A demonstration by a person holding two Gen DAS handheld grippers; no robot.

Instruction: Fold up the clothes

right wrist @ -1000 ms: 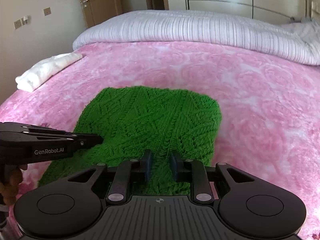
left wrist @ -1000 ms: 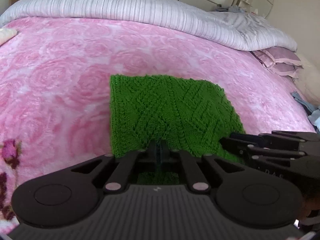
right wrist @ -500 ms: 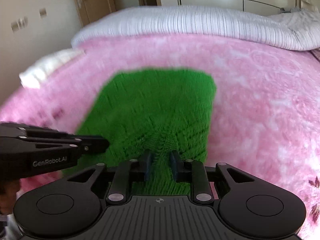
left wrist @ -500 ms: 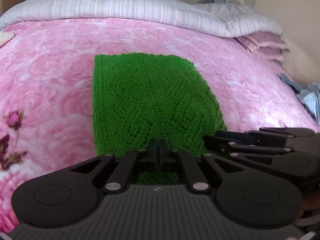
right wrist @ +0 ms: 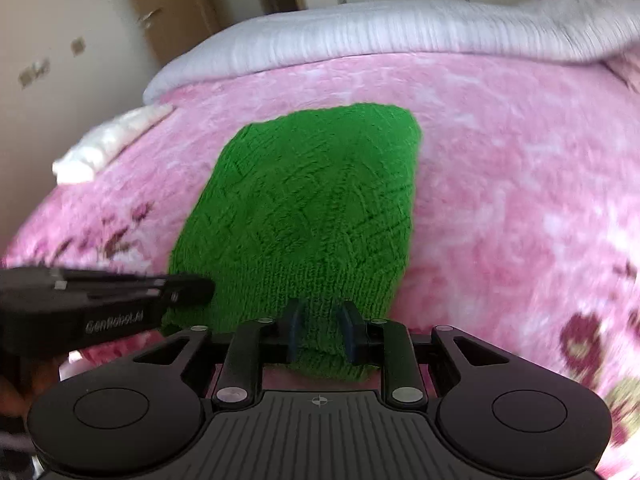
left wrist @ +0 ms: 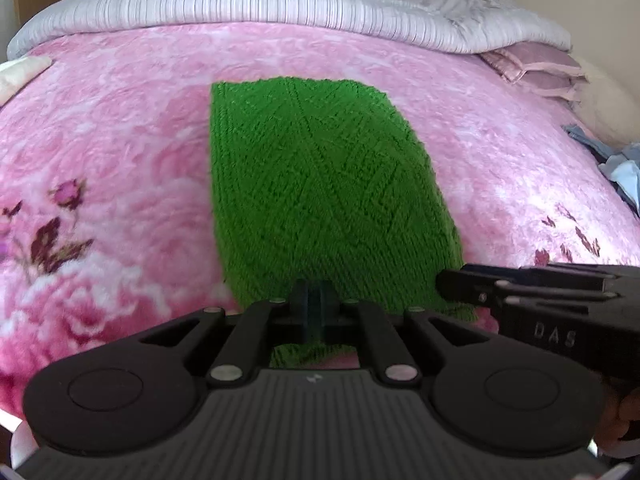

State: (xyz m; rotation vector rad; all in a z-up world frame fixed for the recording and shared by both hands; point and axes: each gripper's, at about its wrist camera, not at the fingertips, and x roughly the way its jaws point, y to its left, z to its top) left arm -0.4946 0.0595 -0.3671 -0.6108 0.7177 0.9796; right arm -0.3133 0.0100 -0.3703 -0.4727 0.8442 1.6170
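A folded green sweater [left wrist: 320, 196] lies on the pink blanket [left wrist: 112, 128] of the bed. Each hand-held gripper, left [left wrist: 314, 304] and right [right wrist: 319, 330], pinches its near edge.

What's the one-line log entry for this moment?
stage: fold in progress | left gripper: shut on green knit near edge | right gripper: shut on same edge | surface: pink blanket | far end flat
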